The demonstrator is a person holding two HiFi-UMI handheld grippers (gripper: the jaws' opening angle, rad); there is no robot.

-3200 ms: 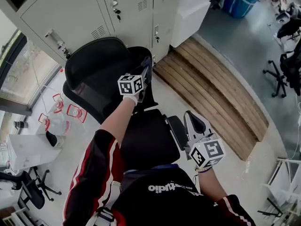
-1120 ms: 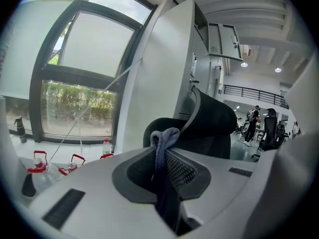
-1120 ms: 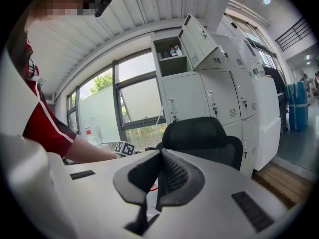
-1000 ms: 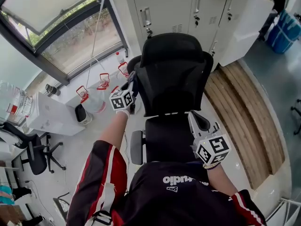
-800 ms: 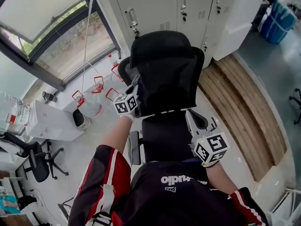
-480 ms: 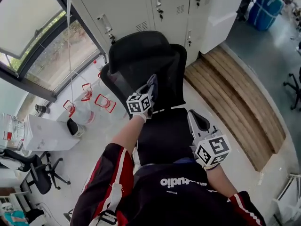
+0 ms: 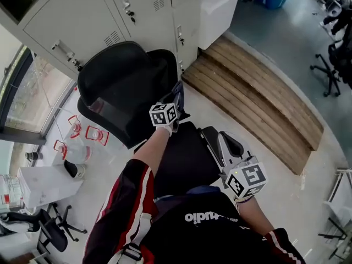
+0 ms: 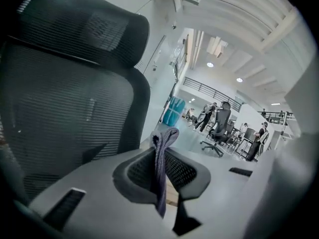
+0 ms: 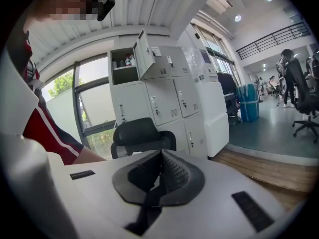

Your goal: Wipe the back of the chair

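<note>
The black mesh chair's back (image 7: 118, 84) stands before the lockers, with its seat (image 7: 176, 158) below my arms. My left gripper (image 7: 177, 94) is at the back's right edge, low down. In the left gripper view the back (image 8: 65, 93) fills the left side, close to the left gripper (image 8: 160, 156), whose jaws are shut on a grey-purple cloth (image 8: 161, 148) that sticks out between them. My right gripper (image 7: 228, 146) hangs over the seat's right side, away from the back. In its own view the right gripper (image 9: 160, 159) is shut with nothing in it, and the chair (image 9: 142, 133) is farther off.
Grey lockers (image 7: 110, 10) stand right behind the chair, one with its door open (image 9: 142, 51). A wooden platform (image 7: 258, 109) lies to the right. Water bottles (image 7: 82, 136) and a white box (image 7: 41, 183) are on the floor at left. Another office chair (image 7: 330, 70) stands far right.
My left gripper with the cloth has moved across the chair back, from its left edge to its lower right edge. The right gripper has stayed over the seat's right side.
</note>
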